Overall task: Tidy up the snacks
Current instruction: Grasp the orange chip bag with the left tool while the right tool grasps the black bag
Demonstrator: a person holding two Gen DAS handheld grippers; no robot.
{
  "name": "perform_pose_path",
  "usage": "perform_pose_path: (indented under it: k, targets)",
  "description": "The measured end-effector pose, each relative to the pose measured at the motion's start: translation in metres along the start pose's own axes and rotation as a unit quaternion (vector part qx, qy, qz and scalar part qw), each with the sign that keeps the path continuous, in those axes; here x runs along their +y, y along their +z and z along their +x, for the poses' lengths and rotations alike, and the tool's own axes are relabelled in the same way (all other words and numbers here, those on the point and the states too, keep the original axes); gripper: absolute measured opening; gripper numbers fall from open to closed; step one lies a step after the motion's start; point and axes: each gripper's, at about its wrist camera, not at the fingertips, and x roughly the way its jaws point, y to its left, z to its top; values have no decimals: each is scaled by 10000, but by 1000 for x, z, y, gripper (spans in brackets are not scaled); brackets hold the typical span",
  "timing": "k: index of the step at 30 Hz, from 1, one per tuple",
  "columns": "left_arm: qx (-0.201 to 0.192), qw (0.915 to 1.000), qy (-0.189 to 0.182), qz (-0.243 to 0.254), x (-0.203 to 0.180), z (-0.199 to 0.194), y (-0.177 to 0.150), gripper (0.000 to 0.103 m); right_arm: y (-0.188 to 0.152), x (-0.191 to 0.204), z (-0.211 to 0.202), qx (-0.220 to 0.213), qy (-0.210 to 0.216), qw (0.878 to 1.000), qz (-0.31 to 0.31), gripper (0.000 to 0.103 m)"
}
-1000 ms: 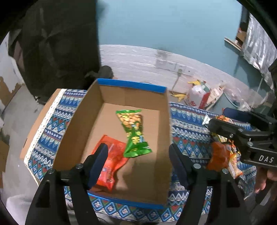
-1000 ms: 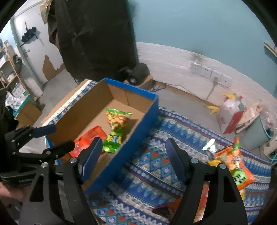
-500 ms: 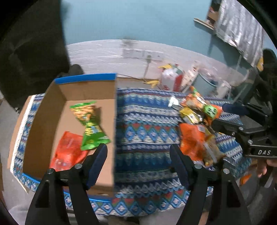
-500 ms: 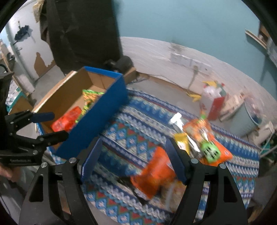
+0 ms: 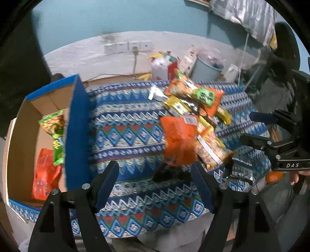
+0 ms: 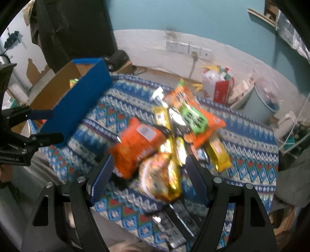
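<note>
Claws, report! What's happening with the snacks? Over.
Left claw opening, empty. Right claw open, empty. Crinkly orange snack packet below it, atop pile. Nothing blocking.

Tablecloth (image 5: 126,124): blue ground, bands of white zigzags and red, green and blue diamonds.
Cardboard box (image 5: 77,124), at 9 o'clock of the cloth: blue outside, plain brown inside.
In the box: a green packet (image 5: 56,133) with yellow print; a red-orange packet (image 5: 43,172).
Snack pile at 3 o'clock of the cloth: a plain orange bag (image 6: 135,143) with a white label; an orange bag (image 6: 193,116) with a bright green panel; gold-yellow bars (image 6: 217,151); a round orange-patterned pack (image 6: 158,174); black wrappers (image 6: 174,223).
Grippers: left gripper (image 5: 155,186) and right gripper (image 6: 149,180), black frames, dark blue pads.
Wall (image 5: 96,17): teal above, white below.
</note>
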Motion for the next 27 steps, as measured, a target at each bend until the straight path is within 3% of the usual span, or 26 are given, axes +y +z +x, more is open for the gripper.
perform_pose_path:
  k: [11,19,27]
  targets:
    - [304,9995,-79,20,-13,31,-13,78,-50,-25,26,724,334,9968,-10,76]
    - [693,9974,-128,164,-27,54,-25,78,-82,-29,57,1672,225,9844,-497,76]
    - [841,9960,-216,227,-39,67,-20,78,-98,-29,81,2169,60,9725,-849,77]
